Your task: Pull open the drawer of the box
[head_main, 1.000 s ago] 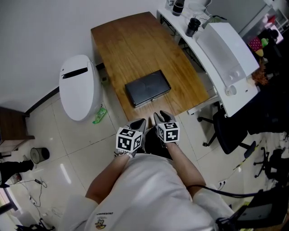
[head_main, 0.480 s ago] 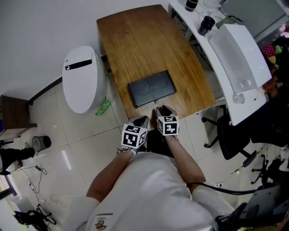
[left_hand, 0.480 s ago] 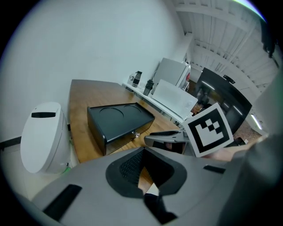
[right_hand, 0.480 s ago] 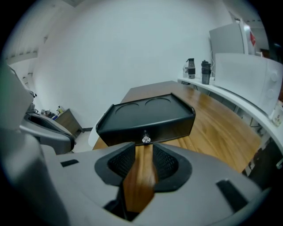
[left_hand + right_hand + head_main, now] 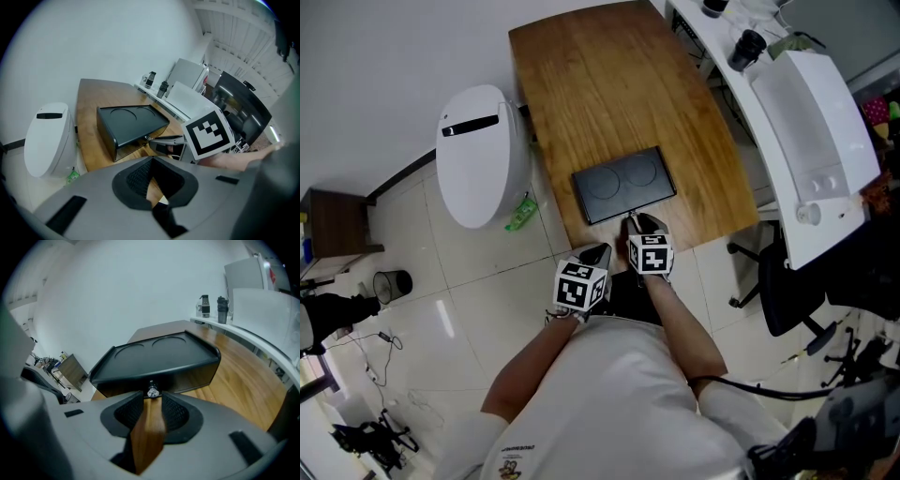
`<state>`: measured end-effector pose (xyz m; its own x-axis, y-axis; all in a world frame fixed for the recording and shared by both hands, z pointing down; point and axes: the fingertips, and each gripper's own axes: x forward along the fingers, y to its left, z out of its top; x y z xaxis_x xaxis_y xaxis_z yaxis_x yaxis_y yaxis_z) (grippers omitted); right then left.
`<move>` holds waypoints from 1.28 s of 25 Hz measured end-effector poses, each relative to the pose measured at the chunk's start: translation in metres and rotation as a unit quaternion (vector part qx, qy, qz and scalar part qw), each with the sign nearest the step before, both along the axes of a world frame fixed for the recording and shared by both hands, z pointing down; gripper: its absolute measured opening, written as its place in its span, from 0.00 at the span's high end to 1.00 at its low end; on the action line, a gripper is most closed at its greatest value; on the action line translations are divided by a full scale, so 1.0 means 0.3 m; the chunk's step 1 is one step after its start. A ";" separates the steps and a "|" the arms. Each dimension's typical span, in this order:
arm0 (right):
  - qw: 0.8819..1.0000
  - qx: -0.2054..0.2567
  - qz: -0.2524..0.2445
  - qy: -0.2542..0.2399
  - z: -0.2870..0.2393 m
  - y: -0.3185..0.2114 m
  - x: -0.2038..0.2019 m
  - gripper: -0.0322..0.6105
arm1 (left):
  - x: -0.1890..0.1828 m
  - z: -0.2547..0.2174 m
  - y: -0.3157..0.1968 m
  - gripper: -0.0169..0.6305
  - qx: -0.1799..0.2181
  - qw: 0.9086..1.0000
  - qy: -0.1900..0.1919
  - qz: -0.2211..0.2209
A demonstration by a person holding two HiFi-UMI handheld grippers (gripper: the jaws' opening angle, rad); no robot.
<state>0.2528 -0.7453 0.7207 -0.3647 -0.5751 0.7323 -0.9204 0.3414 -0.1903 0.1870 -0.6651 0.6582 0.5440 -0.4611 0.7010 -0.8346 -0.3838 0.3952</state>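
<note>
Where the drawer knob [image 5: 152,392] juts, the right hand-held gripper [image 5: 638,222] straddles it.

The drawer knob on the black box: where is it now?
In the right gripper view, the knob sits at the front centre of the box, right at the open jaw tips of the right gripper.

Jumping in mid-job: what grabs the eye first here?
The black box near the front edge of the wooden table, with the right gripper at the small silver knob on its front, jaws apart either side. The left gripper hangs back past the table edge; a white oval bin stands on the floor left of the table.
</note>
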 end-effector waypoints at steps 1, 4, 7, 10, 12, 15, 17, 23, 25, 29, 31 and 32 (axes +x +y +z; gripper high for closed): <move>1.000 -0.001 -0.002 0.002 0.006 -0.004 -0.003 0.80 | -0.001 0.002 -0.002 0.97 -0.001 1.000 0.000 -0.001; 1.000 -0.003 -0.005 0.007 0.019 -0.013 -0.012 0.80 | -0.007 0.003 -0.008 0.97 -0.003 1.000 0.001 -0.001; 1.000 -0.006 -0.006 0.011 0.028 -0.016 -0.013 0.80 | -0.010 0.002 -0.010 0.97 -0.004 1.000 0.001 -0.003; 1.000 -0.006 -0.015 0.015 0.035 -0.017 -0.018 0.80 | -0.015 0.003 -0.010 0.97 -0.005 1.000 0.001 -0.005; 1.000 -0.005 -0.020 0.020 0.038 -0.017 -0.024 0.80 | -0.022 0.002 -0.008 0.97 -0.005 1.000 0.002 -0.006; 0.999 -0.005 -0.022 0.025 0.043 -0.020 -0.029 0.80 | -0.031 0.006 -0.007 0.97 -0.007 1.000 0.002 -0.009; 0.999 -0.005 -0.023 0.031 0.044 -0.024 -0.027 0.81 | -0.036 0.009 -0.007 0.97 -0.008 1.000 0.002 -0.011; 0.999 -0.004 -0.023 0.036 0.044 -0.024 -0.018 0.86 | -0.038 0.007 0.000 0.97 -0.008 1.000 0.003 -0.014; 0.999 -0.004 -0.022 0.037 0.043 -0.025 -0.017 0.86 | -0.040 0.004 -0.001 0.97 -0.007 1.000 0.002 -0.015; 0.999 -0.005 -0.022 0.037 0.045 -0.028 -0.016 0.87 | -0.041 0.004 -0.004 0.97 -0.006 1.000 0.002 -0.016; 0.999 -0.005 -0.022 0.035 0.048 -0.026 -0.014 0.87 | -0.035 0.006 -0.002 0.97 -0.005 1.000 0.002 -0.014; 0.999 -0.006 -0.022 0.035 0.049 -0.024 -0.012 0.87 | -0.032 0.007 -0.001 0.97 -0.005 1.000 0.003 -0.013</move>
